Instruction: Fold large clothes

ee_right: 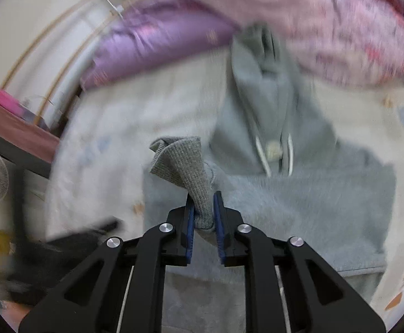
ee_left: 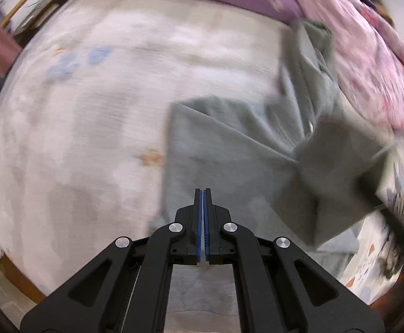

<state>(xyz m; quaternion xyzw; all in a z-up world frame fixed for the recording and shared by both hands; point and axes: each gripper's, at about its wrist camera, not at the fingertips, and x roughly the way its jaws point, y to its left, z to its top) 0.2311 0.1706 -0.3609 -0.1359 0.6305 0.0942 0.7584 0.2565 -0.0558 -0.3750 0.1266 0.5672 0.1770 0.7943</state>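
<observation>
Ideally, with the grey hoodie [ee_right: 299,194] spread on the bed [ee_left: 77,138], the right claw [ee_right: 203,208], clamped on its ribbed sleeve cuff [ee_right: 182,163], should carry the sleeve flat across the chest while the left claw [ee_left: 203,208], pressed together on nothing, steadies the body.

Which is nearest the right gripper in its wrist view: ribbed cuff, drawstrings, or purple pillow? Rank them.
From the right gripper:
1. Ribbed cuff, clamped between its fingers.
2. Drawstrings, ahead, slightly right, on the grey hoodie.
3. Purple pillow, far upper left.
</observation>
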